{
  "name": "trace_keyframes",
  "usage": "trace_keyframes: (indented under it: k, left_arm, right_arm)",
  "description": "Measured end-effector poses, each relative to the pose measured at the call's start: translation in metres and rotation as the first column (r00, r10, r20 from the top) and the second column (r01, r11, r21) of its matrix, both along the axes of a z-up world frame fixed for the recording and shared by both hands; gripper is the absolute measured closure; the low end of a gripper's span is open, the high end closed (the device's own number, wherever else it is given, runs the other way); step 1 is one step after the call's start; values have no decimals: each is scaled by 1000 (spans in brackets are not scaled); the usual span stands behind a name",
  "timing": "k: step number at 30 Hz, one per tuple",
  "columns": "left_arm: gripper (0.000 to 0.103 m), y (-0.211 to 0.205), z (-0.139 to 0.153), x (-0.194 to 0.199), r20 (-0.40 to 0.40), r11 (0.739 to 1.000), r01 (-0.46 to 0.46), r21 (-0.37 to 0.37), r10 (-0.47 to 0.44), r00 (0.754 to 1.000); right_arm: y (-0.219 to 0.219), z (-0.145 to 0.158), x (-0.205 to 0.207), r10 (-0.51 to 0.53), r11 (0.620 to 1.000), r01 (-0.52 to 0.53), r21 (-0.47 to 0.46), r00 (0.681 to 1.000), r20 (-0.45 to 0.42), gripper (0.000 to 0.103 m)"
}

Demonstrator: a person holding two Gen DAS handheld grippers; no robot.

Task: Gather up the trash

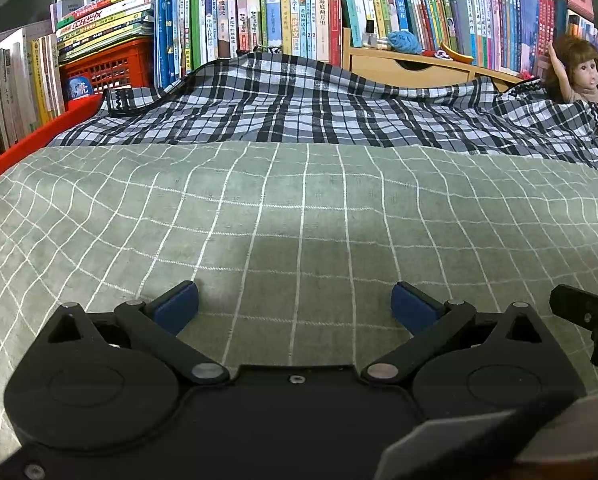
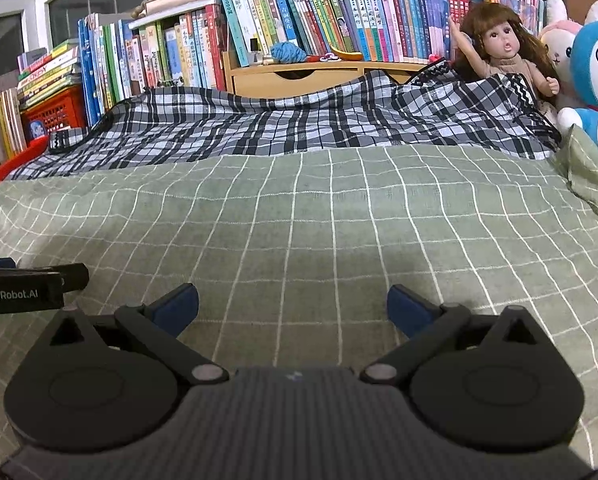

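Matt green checked cloth [image 1: 299,220]; plaid woven cloth [image 2: 283,128] behind.

A green checked cloth [image 2: 299,220] spreads ahead of the jaws, with a black-and-white plaid cloth [image 2: 283,128] beyond it. Farther back stand rows of books [image 2: 331,12]; a doll [image 2: 503,52] and plush toys [image 2: 595,80] sit far right

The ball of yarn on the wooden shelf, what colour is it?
Blue. The yarn shows best in the right wrist view.
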State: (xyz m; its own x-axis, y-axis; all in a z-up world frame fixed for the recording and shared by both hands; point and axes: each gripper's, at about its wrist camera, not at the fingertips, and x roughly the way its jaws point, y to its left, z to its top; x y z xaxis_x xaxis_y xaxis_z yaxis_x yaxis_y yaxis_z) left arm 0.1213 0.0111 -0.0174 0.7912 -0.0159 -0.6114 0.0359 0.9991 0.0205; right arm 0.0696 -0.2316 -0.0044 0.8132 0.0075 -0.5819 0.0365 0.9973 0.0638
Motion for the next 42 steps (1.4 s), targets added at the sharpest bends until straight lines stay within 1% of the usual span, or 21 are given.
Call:
trace_keyframes:
  k: [9, 42]
  left_arm:
    - [0, -2, -2, 0, 0, 1000, -4, 6, 4, 1000]
    - [0, -2, -2, -1, 0, 1000, -2, 5, 2, 1000]
  right_arm:
    - [6, -2, 2, 11, 999, -12, -53, 1000, -19, 0]
    - [8, -2, 3, 13, 997, -15, -69, 1000, -24, 0]
